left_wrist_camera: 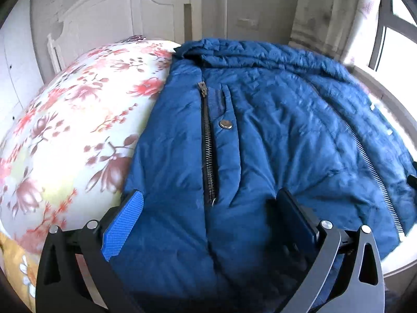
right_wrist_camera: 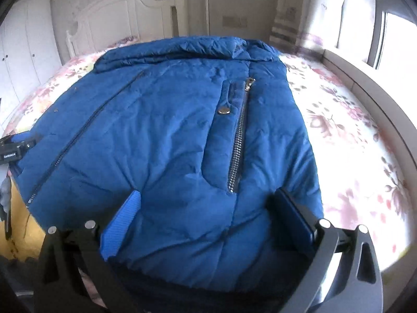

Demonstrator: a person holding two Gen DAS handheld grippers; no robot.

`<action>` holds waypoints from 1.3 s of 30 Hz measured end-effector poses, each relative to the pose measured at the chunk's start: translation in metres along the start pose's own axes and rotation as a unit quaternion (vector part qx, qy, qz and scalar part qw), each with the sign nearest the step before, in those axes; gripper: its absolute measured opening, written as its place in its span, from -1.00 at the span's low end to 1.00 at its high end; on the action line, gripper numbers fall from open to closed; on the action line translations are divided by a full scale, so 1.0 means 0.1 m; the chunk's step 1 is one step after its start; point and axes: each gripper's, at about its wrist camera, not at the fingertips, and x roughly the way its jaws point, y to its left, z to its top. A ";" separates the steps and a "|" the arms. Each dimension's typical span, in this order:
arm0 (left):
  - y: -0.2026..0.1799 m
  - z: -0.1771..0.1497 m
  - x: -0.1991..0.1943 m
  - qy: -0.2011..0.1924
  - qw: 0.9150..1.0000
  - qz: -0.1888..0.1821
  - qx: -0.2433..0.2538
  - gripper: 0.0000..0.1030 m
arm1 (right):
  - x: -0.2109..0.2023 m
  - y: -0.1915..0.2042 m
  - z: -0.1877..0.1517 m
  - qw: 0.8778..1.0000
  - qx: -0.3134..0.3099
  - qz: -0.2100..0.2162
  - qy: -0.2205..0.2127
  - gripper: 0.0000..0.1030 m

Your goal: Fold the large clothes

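Item: blue padded jacket, laid front-up and spread flat on a bed with a floral bedsheet. In the left wrist view the jacket filled the frame from 6 to 2 o'clock, its collar at 12 o'clock toward the white headboard. Sheet showed bare from 8 to 11 o'clock.

Fittings: a metal chest-pocket zipper ran down the near panel, with a round snap button just beside it at its 3 o'clock. The main front zipper ran down the far edge at 3 to 4 o'clock.

Left hand-held gripper: fingers spread wide, nothing between them, set over the jacket's lower hem at 6 o'clock. Blue pad at 7 o'clock, dark pad at 5 o'clock. Contact with the fabric could not be told.

Right hand-held gripper: likewise spread wide and empty, over the hem of the other front panel. That panel's pocket zipper lay at 12 to 1 o'clock of it.

Surroundings, right wrist view: window at 2 o'clock, white wardrobe doors at 10 o'clock.
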 end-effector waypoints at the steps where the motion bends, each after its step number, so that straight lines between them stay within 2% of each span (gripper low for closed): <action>1: 0.02 -0.03 -0.07 -0.008 1.000 -0.007 -0.007 0.91 | -0.10 -0.03 0.01 1.000 -0.001 -0.001 -0.008 0.94; 3: 0.18 -0.11 -0.20 -0.018 0.999 -0.018 -0.029 0.91 | -0.29 -0.14 -0.02 1.000 0.010 -0.007 -0.026 0.94; 6: 0.46 -0.19 -0.24 -0.010 0.997 -0.038 -0.068 0.91 | -0.43 -0.49 -0.25 0.997 0.067 0.026 -0.024 0.94; 7: 0.56 -0.23 -0.24 -0.009 0.995 -0.057 -0.086 0.91 | -0.44 -0.60 -0.34 0.995 0.090 0.039 -0.021 0.91; 8: 0.64 -0.26 -0.23 -0.009 0.992 -0.079 -0.099 0.91 | -0.45 -0.71 -0.46 0.991 0.115 0.059 -0.021 0.76; 10: 0.65 -0.31 -0.25 -0.012 0.990 -0.096 -0.098 0.90 | -0.51 -0.80 -0.62 0.985 0.133 0.097 -0.050 0.70; 12: 0.60 -0.31 -0.26 -0.006 0.988 -0.127 -0.091 0.90 | -0.56 -0.82 -0.69 0.979 0.145 0.126 -0.061 0.62; 13: 0.57 -0.31 -0.26 0.000 0.982 -0.162 -0.096 0.90 | -0.57 -0.83 -0.72 0.975 0.153 0.149 -0.062 0.57; 14: 0.57 -0.32 -0.27 0.005 0.979 -0.177 -0.104 0.90 | -0.56 -0.83 -0.72 0.972 0.160 0.159 -0.062 0.55; 17: 0.63 -0.34 -0.30 0.005 0.977 -0.170 -0.128 0.90 | -0.56 -0.87 -0.75 0.964 0.190 0.177 -0.063 0.55; 19: 0.71 -0.36 -0.32 0.006 0.974 -0.177 -0.141 0.90 | -0.57 -0.94 -0.75 0.957 0.214 0.186 -0.054 0.47; 20: 0.75 -0.36 -0.33 0.009 0.972 -0.183 -0.144 0.90 | -0.57 -0.96 -0.75 0.957 0.219 0.184 -0.050 0.38; 22: 0.77 -0.38 -0.36 0.017 0.968 -0.204 -0.147 0.87 | -0.58 -0.99 -0.76 0.954 0.230 0.186 -0.047 0.34; 24: 0.77 -0.39 -0.34 0.027 0.956 -0.247 -0.158 0.86 | -0.57 -0.98 -0.77 0.950 0.239 0.194 -0.047 0.35; 25: 0.76 -0.39 -0.33 0.026 0.953 -0.254 -0.163 0.86 | -0.57 -0.98 -0.77 0.949 0.241 0.197 -0.047 0.35; 26: 0.76 -0.39 -0.31 0.028 0.949 -0.264 -0.168 0.86 | -0.53 -0.95 -0.75 0.944 0.246 0.215 -0.041 0.34; 28: 0.77 -0.36 -0.23 0.027 0.937 -0.295 -0.185 0.85 | -0.44 -0.93 -0.72 0.928 0.260 0.263 -0.039 0.32; 29: 0.79 -0.35 -0.19 0.025 0.930 -0.309 -0.198 0.81 | -0.39 -0.91 -0.70 0.916 0.268 0.295 -0.046 0.31; 31: 0.82 -0.33 -0.16 0.017 0.923 -0.314 -0.221 0.76 | -0.30 -0.89 -0.67 0.911 0.273 0.306 -0.047 0.30; 32: 0.83 -0.32 -0.16 0.014 0.922 -0.313 -0.229 0.76 | -0.25 -0.87 -0.67 0.912 0.276 0.300 -0.043 0.26; 34: 0.79 -0.32 -0.17 0.024 0.931 -0.289 -0.222 0.71 | -0.27 -0.85 -0.65 0.916 0.275 0.288 -0.046 0.26; 36: 0.71 -0.34 -0.26 0.035 0.932 -0.302 -0.196 0.71 | -0.31 -0.81 -0.64 0.924 0.266 0.271 -0.040 0.27; 37: 0.66 -0.37 -0.29 0.046 0.937 -0.297 -0.180 0.71 | -0.36 -0.78 -0.63 0.932 0.253 0.256 -0.032 0.28; 39: 0.62 -0.40 -0.30 0.057 0.943 -0.284 -0.165 0.64 | -0.41 -0.74 -0.64 0.938 0.239 0.249 -0.024 0.31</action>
